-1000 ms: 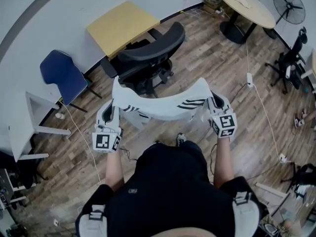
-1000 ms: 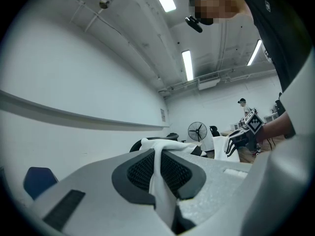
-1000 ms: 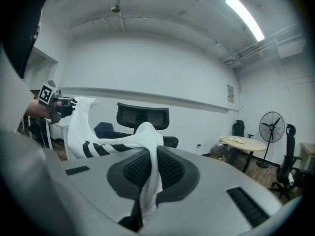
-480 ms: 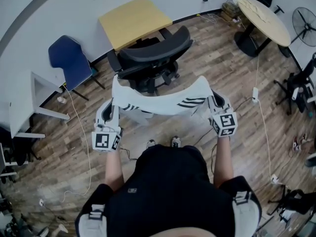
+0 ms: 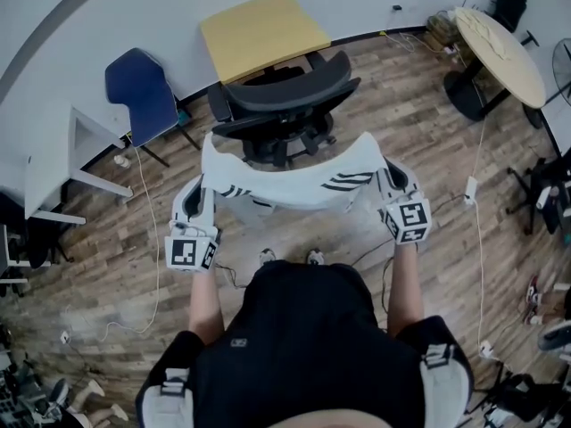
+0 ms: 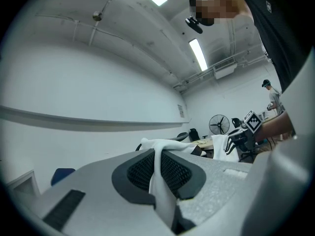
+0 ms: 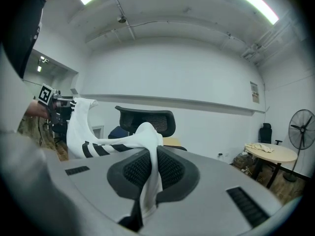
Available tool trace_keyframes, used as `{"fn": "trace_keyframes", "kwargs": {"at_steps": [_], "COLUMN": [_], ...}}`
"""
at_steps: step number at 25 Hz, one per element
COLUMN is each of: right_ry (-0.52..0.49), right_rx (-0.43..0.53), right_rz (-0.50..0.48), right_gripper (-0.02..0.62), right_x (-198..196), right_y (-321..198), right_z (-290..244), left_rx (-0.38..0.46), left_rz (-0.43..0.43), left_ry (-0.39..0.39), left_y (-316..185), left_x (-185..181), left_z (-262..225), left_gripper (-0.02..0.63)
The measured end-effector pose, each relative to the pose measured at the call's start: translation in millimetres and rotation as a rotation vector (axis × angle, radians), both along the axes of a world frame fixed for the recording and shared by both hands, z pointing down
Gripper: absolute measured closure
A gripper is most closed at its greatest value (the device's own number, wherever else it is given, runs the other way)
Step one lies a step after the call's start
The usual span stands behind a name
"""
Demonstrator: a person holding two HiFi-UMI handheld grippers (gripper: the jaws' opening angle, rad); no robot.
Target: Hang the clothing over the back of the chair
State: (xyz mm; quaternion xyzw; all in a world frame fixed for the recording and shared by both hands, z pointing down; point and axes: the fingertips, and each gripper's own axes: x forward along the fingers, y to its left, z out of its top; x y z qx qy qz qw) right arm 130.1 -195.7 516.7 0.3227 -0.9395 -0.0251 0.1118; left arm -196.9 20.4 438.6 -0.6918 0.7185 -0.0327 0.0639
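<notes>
Several black stripes (image 5: 347, 184) mark both ends of the white clothing (image 5: 290, 188)

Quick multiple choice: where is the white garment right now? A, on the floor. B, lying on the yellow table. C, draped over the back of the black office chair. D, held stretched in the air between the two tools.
D: the white garment spans the air between the left tool and the right tool, each shut on one end, with the black office chair bare beyond it.
</notes>
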Motion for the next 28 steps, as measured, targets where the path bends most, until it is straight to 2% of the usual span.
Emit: {"fn": "trace_keyframes", "kwargs": {"at_steps": [13, 21, 28], "right_ry": [-0.020, -0.015, -0.019], "right_rx": [0.029, 0.035, 0.058], "right_rz": [-0.114, -0.117, -0.100], "right_gripper": [0.589, 0.589, 0.589], "right_x": [-14, -25, -26], "right_y": [-18, -39, -47], "right_z": [-4, -22, -26], "left_rx": [0.012, 0.008, 0.039], "left_rz": [-0.077, -0.079, -0.079], "left_ry": [-0.011, -0.026, -0.035], "left_y": [16, 0, -6], "left_x": [22, 14, 6], "left_z": [-8, -26, -34], "left_gripper": [0.583, 0.583, 0.583]}}
